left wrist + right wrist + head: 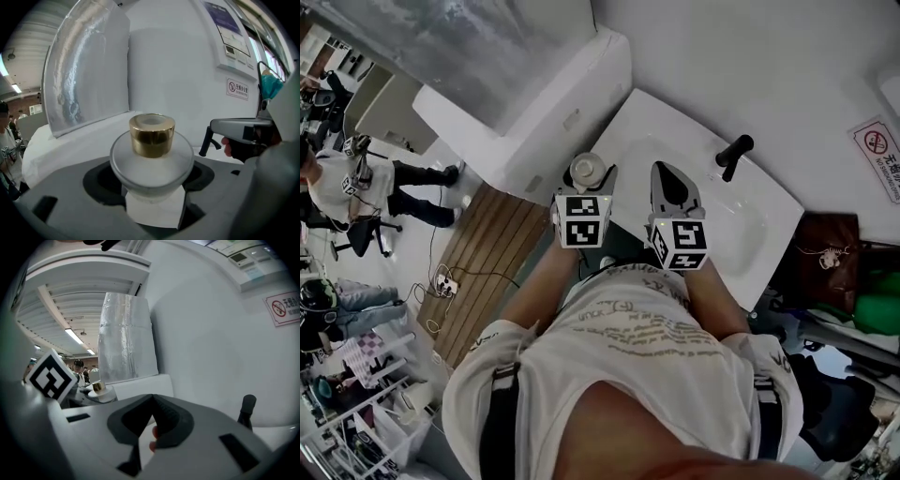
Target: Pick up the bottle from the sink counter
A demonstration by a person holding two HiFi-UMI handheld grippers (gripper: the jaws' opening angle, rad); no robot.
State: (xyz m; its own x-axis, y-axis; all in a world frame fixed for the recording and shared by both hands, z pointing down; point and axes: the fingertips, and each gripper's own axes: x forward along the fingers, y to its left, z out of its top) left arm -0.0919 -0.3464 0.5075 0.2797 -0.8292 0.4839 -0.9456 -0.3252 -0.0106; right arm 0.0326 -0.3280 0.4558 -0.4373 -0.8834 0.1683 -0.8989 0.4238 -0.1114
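The bottle (152,161) is white and round-shouldered with a gold cap (151,135). My left gripper (152,185) is shut on its body, and the cap stands upright above the jaws. In the head view the bottle (586,172) is at the left edge of the white sink counter (649,117), held by my left gripper (589,187). I cannot tell whether it still touches the counter. My right gripper (671,180) is over the basin just to the right, and in its own view the right gripper (152,413) is shut with nothing in it.
A black faucet (733,153) stands at the back of the basin (750,225). A white wall (201,333) with a no-smoking sign (881,155) is behind. A white cabinet (544,112) adjoins the counter's left. People sit at the far left (347,183).
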